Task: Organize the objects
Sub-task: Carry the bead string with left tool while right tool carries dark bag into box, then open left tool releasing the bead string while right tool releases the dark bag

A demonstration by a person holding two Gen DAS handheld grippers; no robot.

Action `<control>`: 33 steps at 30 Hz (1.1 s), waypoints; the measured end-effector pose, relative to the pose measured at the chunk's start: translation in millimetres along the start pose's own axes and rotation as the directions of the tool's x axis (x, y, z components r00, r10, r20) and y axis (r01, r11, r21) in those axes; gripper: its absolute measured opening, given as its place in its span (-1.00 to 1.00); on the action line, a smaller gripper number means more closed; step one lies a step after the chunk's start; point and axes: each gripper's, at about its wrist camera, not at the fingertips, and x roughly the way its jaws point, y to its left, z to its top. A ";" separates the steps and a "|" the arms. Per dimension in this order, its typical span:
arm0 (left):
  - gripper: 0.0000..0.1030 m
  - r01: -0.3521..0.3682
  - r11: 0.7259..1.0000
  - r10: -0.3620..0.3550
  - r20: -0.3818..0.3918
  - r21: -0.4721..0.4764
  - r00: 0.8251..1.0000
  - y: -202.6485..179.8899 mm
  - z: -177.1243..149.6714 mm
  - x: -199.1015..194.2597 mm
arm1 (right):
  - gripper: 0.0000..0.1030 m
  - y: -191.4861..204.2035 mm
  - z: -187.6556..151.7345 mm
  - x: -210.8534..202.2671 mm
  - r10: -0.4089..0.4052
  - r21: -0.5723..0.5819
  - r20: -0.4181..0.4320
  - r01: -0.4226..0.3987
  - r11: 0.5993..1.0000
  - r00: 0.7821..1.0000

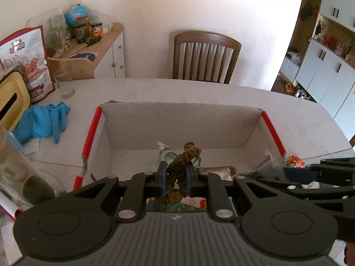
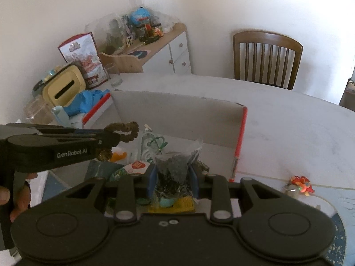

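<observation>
Far left on the bench (image 1: 199, 93) you've got a yellow tissue box (image 1: 11, 99), a red snack bag (image 1: 31, 62) standing behind it, an empty glass (image 1: 64, 83) just beside the bag, and a blue glove (image 1: 46, 122) lying crumpled near the box's left wall.

Center: the open cardboard box (image 1: 177, 122) w/ red-taped edges sits on the bench. Inside, toward the near side, there's a clear bottle (image 2: 147, 141) lying among mixed packets; can't make out what the rest are.

Your left hand-held gripper (image 1: 176, 175) is clenched on a brown fuzzy scrunchie (image 1: 185, 157), which loops up btwn the blue pads and sticks out past the tips, held above the box's near part.

Right of that, your right hand-held gripper (image 2: 173, 177) is clenched on a clear bag of dark bits (image 2: 175, 161), bag top poking up btwn the pads, also over the box interior, near its right wall. The two tools sit just beside each other.

Further right, outside the box, a small red-orange trinket (image 2: 299, 185) rests on the bench. A wooden chair (image 2: 268, 57) stands at the far side.
</observation>
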 end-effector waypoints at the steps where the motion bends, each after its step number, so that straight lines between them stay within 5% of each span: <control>1: -0.68 0.006 1.000 -0.006 -0.002 0.006 1.000 -0.8 0.7 2.8 | -0.41 0.4 1.3 4.5 -0.003 0.003 -0.007 0.003 1.000 1.000; 25: -0.67 0.036 0.999 -0.036 -0.151 -0.001 0.988 15.6 -7.8 53.2 | -0.25 11.4 -1.1 47.5 -0.028 -0.012 -0.077 0.027 1.000 0.997; 33: -0.18 0.031 0.999 -0.029 -0.136 0.013 0.990 15.5 -10.6 45.1 | -0.05 11.1 -3.0 40.4 -0.051 -0.019 -0.066 0.050 0.999 0.996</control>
